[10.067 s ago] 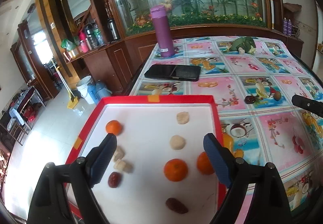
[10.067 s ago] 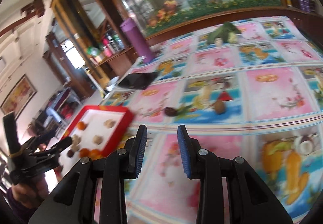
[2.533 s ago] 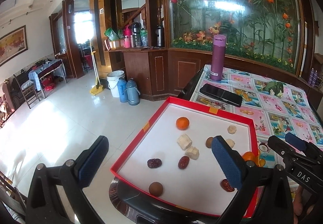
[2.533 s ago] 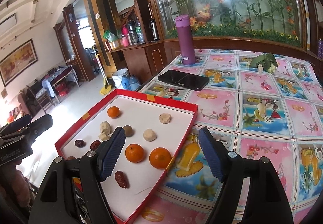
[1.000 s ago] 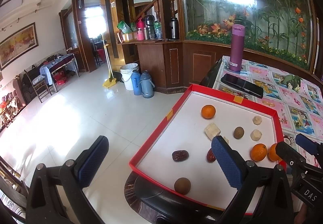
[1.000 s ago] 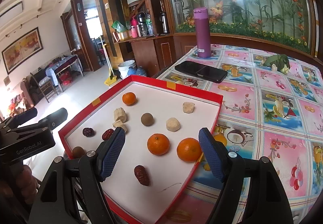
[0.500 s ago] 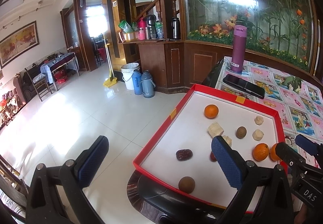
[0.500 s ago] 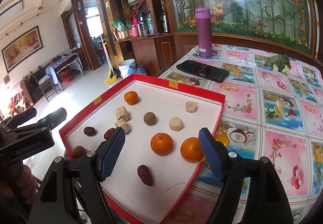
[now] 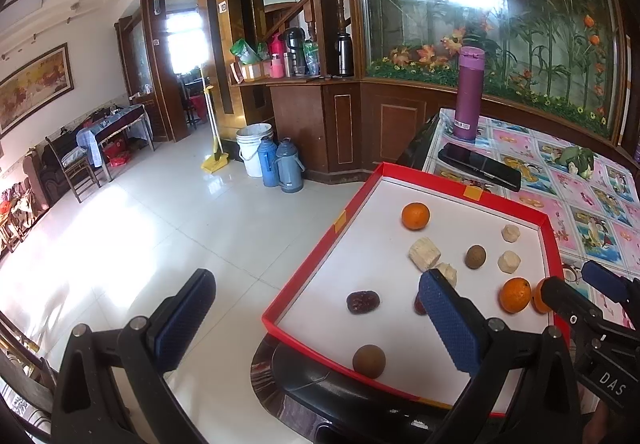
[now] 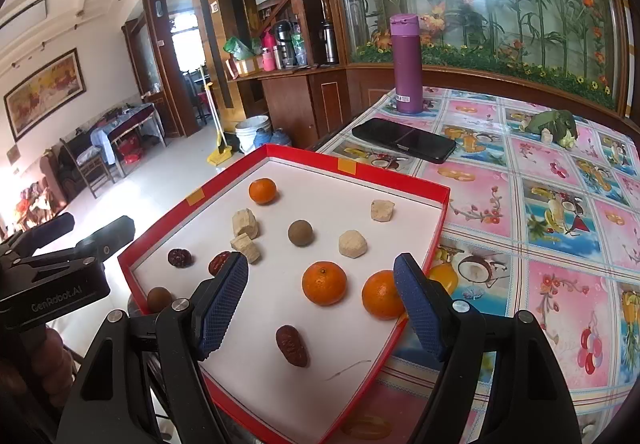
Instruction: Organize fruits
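Swung outward toward the room since ten seconds back on the left side, and lifted clear of the bare table on the right to hover over the tray. Left gripper (image 9: 310, 318) spread wide, holding nothing, aimed mostly at the floor past the tray's near corner; right gripper (image 10: 320, 300) equally wide and empty, poised above the white floor of the red-rimmed tray (image 10: 438, 211). Scattered, not grouped: three oranges — one far (image 10: 262, 191), one central (image 10: 324, 282), one against the right rim (image 10: 380, 300); pale chunks in a loose pair (image 10: 245, 234) plus two more apart (image 10: 352, 243) (image 10: 382, 210); dark dates near the left rim (image 10: 179, 258) and close in (image 10: 292, 344); brown round fruits mid-tray (image 10: 300, 232) and at the near-left corner (image 10: 159, 298). Purple bottle (image 10: 408, 63) and black phone (image 10: 404, 139) well clear on the table. Judged as a sorting job with kinds mixed, though what grouping counts as done cannot be told from here. For any pick — descend straight over one piece, centre it between the pads, close gently since oranges roll and dates squash. Worth minding the rim beside the right-hand orange, which leaves little room for an outer pad, and the tray's overhang past the table edge, where a hard press could tip it.
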The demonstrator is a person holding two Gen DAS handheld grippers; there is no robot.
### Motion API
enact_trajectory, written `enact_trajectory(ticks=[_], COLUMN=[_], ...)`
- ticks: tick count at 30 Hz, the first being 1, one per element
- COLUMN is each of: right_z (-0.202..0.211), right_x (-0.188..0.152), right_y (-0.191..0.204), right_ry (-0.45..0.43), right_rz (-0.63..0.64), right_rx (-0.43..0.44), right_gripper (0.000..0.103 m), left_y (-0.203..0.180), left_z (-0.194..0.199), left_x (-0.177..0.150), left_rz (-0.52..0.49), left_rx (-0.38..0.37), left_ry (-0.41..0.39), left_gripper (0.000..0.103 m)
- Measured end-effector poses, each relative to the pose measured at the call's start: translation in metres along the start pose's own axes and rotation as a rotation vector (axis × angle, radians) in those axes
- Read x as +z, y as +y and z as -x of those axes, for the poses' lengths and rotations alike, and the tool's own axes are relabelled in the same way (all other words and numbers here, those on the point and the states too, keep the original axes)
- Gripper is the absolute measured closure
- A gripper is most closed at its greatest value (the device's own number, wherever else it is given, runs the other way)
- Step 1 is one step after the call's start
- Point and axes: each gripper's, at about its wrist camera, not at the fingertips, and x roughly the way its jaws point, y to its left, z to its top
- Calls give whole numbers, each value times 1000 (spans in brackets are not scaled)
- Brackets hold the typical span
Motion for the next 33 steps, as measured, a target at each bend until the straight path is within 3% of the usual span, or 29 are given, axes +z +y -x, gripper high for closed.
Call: enact_trajectory(ticks=[33], right_z=[-4], right_x=[0], right_y=[-1], right_ry=[4], right_rz=[-2], right_rx=[-10], right_gripper=[28], left_y=[-1], left_z=[5], left_x=[-1], left_rz=[-6], left_rx=[-3], left_ry=[-6], left_gripper=[0])
